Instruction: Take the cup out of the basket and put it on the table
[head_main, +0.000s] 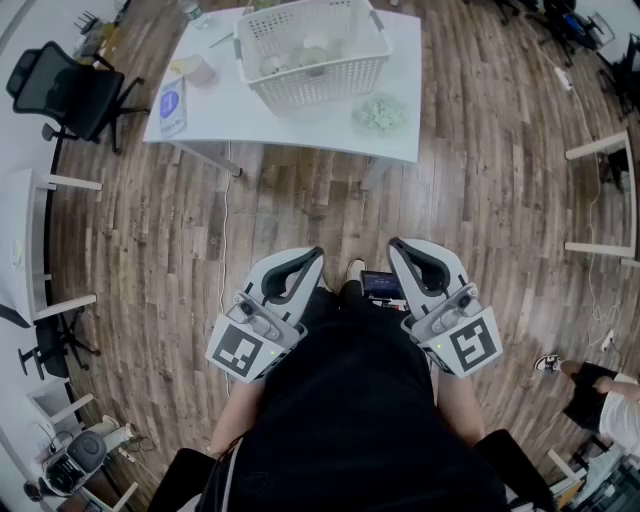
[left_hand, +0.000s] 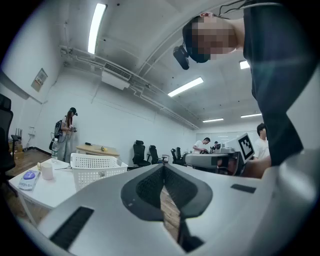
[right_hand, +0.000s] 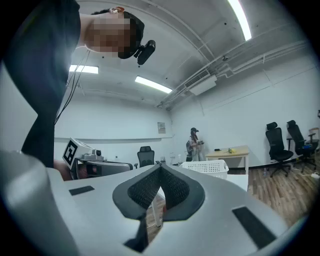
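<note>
Brown wood-plank floor, black office chairs, bare white walls, long strip lights overhead.

open-plan office or lab workroom. black swivel chairs and a white table stand on wood-plank floor. long strip lights and exposed pipe runs cross the white ceiling; people work at far desks.

No text can be read. Print on a blue-and-white packet at the left end of the white table is too small to be made out. A wall notice is blurred. Only black-and-white square patterns are borne by the left marker cube and the right marker cube.
</note>
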